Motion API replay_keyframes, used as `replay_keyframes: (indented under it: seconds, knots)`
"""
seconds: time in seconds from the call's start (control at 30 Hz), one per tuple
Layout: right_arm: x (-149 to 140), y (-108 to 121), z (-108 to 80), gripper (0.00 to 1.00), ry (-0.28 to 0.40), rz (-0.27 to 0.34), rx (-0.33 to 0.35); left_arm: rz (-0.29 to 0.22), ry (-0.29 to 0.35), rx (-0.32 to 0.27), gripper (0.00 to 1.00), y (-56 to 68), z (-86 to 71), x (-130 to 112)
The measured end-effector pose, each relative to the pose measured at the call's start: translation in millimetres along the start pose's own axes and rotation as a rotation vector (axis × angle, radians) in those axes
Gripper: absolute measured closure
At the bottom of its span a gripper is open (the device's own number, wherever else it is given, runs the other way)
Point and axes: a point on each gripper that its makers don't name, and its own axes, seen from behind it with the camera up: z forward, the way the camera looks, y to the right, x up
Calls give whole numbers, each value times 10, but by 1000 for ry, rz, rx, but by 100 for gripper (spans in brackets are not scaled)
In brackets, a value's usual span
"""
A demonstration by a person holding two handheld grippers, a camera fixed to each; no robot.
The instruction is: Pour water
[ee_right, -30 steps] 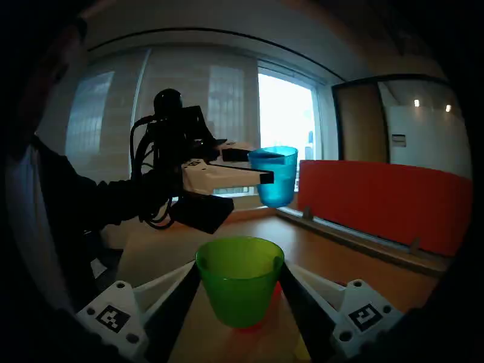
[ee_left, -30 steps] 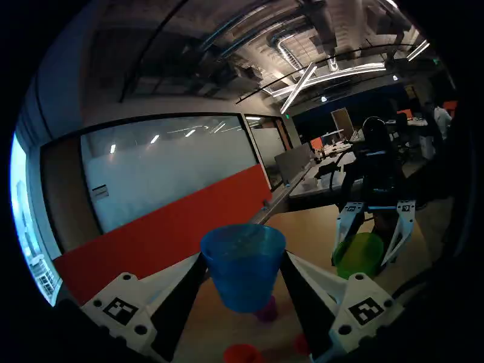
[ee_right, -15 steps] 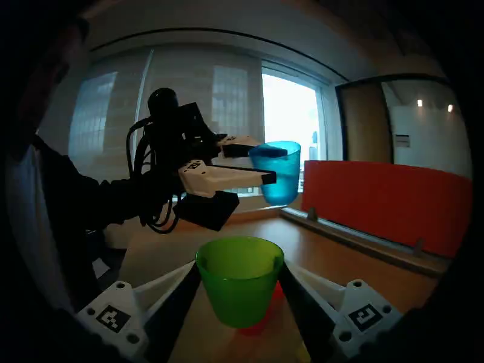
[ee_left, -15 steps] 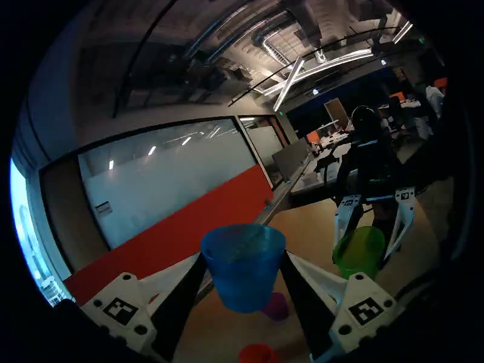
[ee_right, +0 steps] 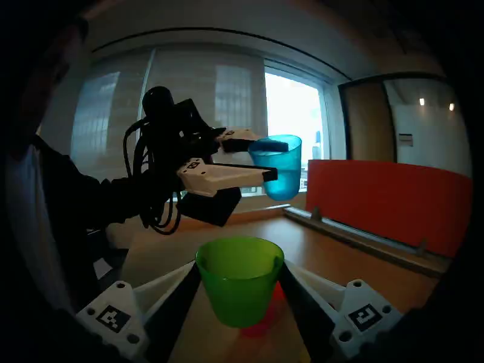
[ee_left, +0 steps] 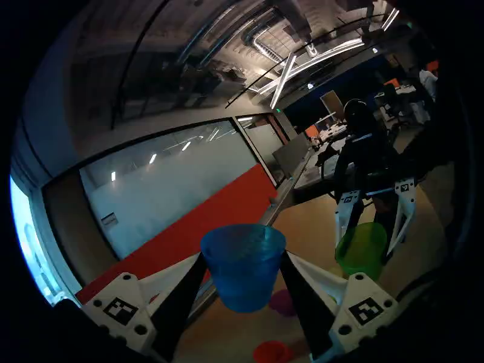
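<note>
My left gripper [ee_left: 242, 272] is shut on a blue translucent cup [ee_left: 243, 266], held in the air and tilted. In the right gripper view that same blue cup [ee_right: 277, 166] hangs high, above and behind the green cup, leaning toward it, with the left gripper [ee_right: 266, 160] clamped on it. My right gripper [ee_right: 240, 287] is shut on a green cup [ee_right: 240, 284], upright and low over the wooden table [ee_right: 339, 257]. In the left gripper view the green cup [ee_left: 362, 249] sits to the right between the right gripper's white fingers [ee_left: 346, 212].
A red partition [ee_right: 387, 202] runs along the table's far side. Small purple [ee_left: 282, 301] and red [ee_left: 272, 351] cups lie on the table below the blue cup. A person's dark sleeve [ee_right: 91, 199] holds the left gripper. A bright window [ee_right: 290, 127] is behind.
The left gripper has risen and tipped further with the blue cup; the green cup has stayed still in the right gripper.
</note>
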Motion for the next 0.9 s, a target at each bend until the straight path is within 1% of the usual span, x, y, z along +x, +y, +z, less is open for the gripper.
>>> replay_keyframes:
  seconds: [0.37,0.6,0.7,0.9]
  knots:
    - [-4,-4,40,11,1,2,6,73,15,5,16,18,-32,67]
    - [-10,3,59,11,-1,2,6,133,17,18,16,27,-42,114]
    - [-5,8,62,11,-2,3,4,150,18,16,16,50,-44,136]
    - [-1,19,68,11,-2,3,2,183,22,19,16,53,-49,189]
